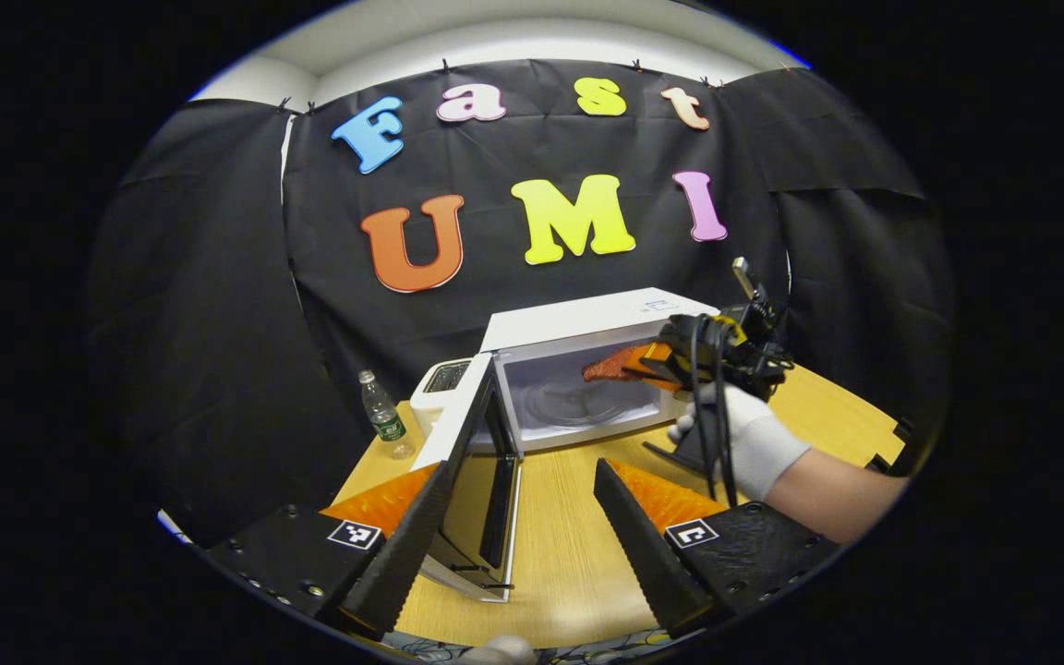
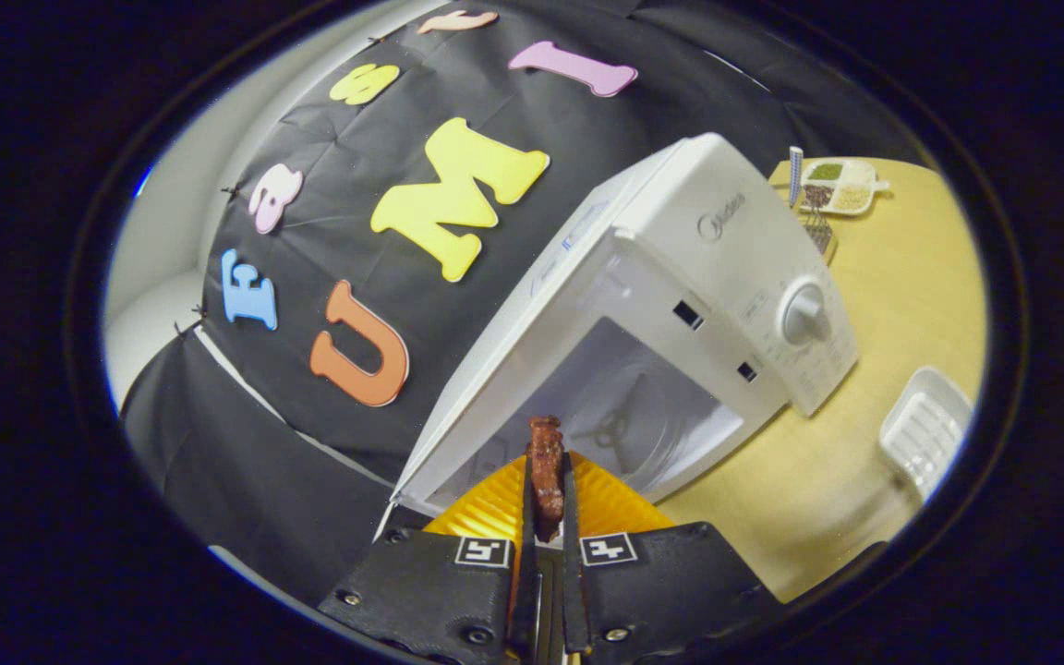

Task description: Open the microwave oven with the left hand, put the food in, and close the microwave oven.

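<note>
Clearly, in the left gripper view, the microwave [image 1: 587, 369] stood on the wooden counter [image 1: 569, 545] with its door [image 1: 477, 462] swung wide toward the camera. The left tongs [image 1: 518, 545] were spread open and held nothing, their fingers on either side of the door's lower edge. Farther off, a gloved hand [image 1: 744, 443] carried the right tongs [image 1: 657, 363] at the mouth of the cavity, with the food [image 1: 613, 366], a flat reddish-brown piece, sticking out toward the glass turntable [image 1: 578, 404]. A toaster [image 1: 440, 383] and a water bottle [image 1: 384, 416] stood left of the oven.

In the right gripper view, the right tongs [image 2: 546, 517] were closed on the food [image 2: 546, 476], which was pinched edge-on between both fingers just before the opening of the microwave [image 2: 680, 314]. A white tray [image 2: 924, 429] and a divided dish [image 2: 837, 185] sat farther along the counter [image 2: 864, 443].

The grip looked thin, so the piece could probably twist or slip out before clearing the sill and land on the counter. Entering tilted, the tongs could knock the cavity frame. The open door stood close to the left tongs, so a careless move might bump it.
</note>
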